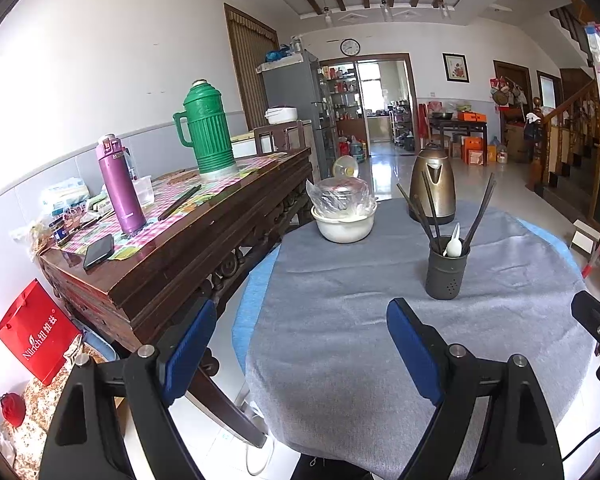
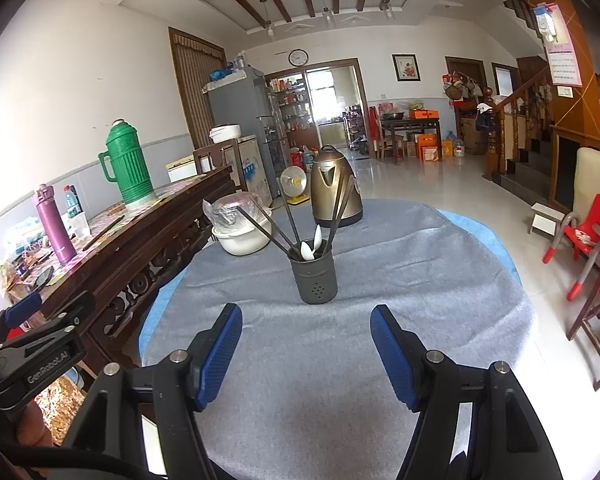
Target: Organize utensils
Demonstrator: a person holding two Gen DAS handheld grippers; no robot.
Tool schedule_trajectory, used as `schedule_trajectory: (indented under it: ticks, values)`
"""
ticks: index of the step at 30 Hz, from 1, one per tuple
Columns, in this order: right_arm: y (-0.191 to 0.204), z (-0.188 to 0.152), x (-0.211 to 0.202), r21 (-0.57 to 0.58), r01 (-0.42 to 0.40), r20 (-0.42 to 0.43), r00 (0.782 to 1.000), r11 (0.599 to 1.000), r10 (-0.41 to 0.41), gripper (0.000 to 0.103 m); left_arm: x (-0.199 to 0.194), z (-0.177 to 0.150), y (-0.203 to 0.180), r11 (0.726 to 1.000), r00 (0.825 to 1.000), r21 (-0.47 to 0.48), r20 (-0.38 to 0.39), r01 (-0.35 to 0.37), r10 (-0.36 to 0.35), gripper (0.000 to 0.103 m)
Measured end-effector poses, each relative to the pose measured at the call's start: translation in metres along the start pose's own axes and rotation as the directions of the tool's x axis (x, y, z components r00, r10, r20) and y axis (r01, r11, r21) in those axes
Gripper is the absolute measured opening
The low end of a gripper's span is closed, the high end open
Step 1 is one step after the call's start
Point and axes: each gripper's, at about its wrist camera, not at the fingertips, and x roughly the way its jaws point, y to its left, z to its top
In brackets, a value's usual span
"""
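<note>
Holder of dark grey, a perforated cylinder, is standing upright on the grey cloth dead ahead of the right gripper, framed almost squarely between its two blue pads, near but not touching. Dark chopsticks are leaning out of its mouth in a fan, their long axes running up and away from the gripper, some tilting left and some right, and white spoons are poking up among them. No loose utensil is showing on the cloth around it, so the sorting is looking largely finished, as far as these views reach.

From the left gripper the same holder is sitting ahead and off to the right, beyond that gripper's right pad. I am judging the right hand to be the better lined-up one for any reach to the holder, and such a reach would be running straight forward.

Both grippers are standing spread with nothing between the pads, the left one wider than the right; each is hovering above the near edge of the cloth.

Writing is sparse. The body of the left gripper, seen in the right wrist view, is bearing "GenRobot.AI". A red bag low to the left of the left gripper is reading "Niirich" with Chinese characters beside it that I cannot make out surely. The wall calendar is too small to read.
</note>
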Motion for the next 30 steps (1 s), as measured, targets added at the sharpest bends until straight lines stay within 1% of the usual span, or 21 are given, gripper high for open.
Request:
schedule_trajectory:
  ticks: [10,30]
  values:
    - [0.005,0.002,-0.005,-0.018,0.019,0.026,0.999,1.0,-0.018,0.07,-0.003,0.0,0.002,1.0,1.0,-0.007,0.005,0.016,-0.016,0.087]
    - [0.007,0.009,-0.013,-0.018,0.022,0.057,0.998,1.0,-0.021,0.07,-0.008,0.003,0.004,1.0,1.0,-0.016,0.017,0.026,-0.026,0.087]
